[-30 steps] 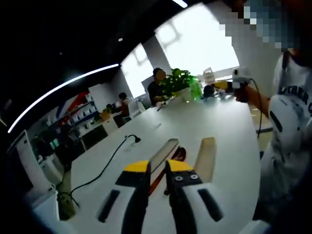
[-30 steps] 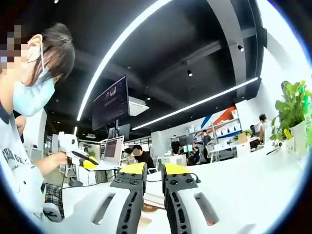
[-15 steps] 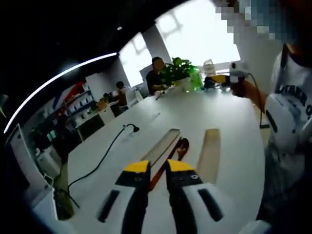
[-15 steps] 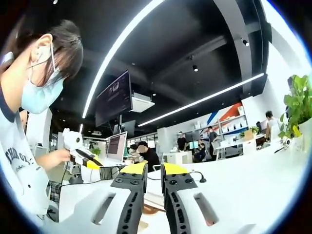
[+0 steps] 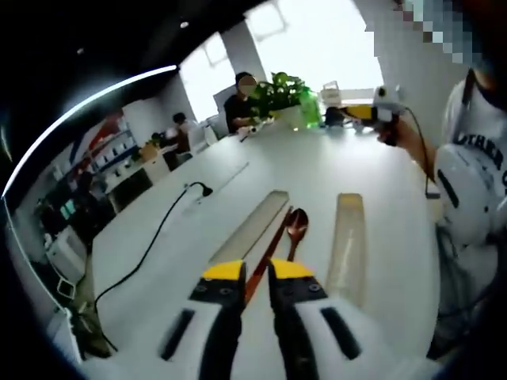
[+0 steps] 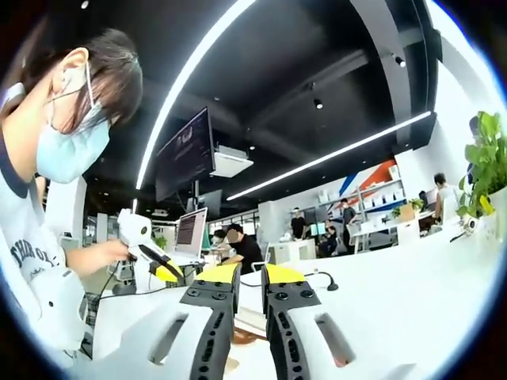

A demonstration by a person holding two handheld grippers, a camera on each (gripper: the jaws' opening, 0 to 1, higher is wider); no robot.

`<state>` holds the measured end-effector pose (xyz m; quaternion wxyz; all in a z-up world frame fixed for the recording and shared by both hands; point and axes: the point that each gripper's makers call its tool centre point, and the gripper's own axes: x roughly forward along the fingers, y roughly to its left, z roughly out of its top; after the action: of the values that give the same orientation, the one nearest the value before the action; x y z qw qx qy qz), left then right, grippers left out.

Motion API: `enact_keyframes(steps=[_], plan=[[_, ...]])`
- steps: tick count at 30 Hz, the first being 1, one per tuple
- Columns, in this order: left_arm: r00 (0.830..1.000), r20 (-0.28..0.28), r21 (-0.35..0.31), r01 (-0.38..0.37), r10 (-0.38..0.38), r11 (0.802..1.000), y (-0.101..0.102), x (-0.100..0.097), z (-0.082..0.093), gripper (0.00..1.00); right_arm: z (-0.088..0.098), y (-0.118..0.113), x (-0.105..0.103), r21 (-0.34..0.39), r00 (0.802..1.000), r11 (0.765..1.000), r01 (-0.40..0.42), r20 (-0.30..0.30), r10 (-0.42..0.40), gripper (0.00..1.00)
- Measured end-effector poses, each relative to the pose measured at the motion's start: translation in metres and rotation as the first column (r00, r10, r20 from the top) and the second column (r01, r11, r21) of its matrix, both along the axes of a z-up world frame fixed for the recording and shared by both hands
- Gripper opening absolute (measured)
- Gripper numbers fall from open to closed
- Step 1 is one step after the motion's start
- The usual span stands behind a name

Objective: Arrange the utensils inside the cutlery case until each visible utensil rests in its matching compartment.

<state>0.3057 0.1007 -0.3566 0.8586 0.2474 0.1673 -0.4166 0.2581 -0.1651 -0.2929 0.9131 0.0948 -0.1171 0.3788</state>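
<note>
Centrally, spoon [image 5: 295, 228] lies between two case halves [image 5: 252, 229], apart.

- In the left gripper view, the spoon [image 5: 296, 226] lies on the table [image 5: 333, 162], in the gap between two long trays.
- The left tray [image 5: 252, 228] lies just left of the spoon; the right tray [image 5: 348, 245] lies to its right.
- A stick [image 5: 264, 257] lies just beside the spoon, on its left.
- A cable [image 5: 150, 241] runs across the table, well left of the spoon.
- A plant [image 5: 279, 93] stands at the table's far end, beyond the spoon.
</note>
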Motion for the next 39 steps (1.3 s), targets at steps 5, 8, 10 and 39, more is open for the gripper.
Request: enact_keyframes(steps=[5,8,10,39], plan=[[0.996,-0.083,0.064,0.034,-0.029,0.997,-0.002,0.006,-0.027,0.12,-0.002,-0.003,0.002,0.013,1.000,1.000,0.002,-0.007,-0.002,0.10],[0.992,-0.123,0.112,0.042,-0.028,0.993,-0.001,0.012,-0.047,0.12,-0.006,-0.004,0.004,0.021,1.000,1.000,0.001,-0.019,0.000,0.10],[0.990,-0.134,0.127,0.049,-0.032,0.991,-0.003,0.016,-0.055,0.12,-0.008,-0.005,0.006,0.025,1.000,1.000,0.003,-0.030,-0.002,0.10],[0.980,-0.196,0.388,0.100,-0.025,0.916,0.001,0.032,-0.105,0.11,-0.026,-0.017,0.016,0.031,0.996,0.998,0.054,-0.077,-0.052,0.10]])
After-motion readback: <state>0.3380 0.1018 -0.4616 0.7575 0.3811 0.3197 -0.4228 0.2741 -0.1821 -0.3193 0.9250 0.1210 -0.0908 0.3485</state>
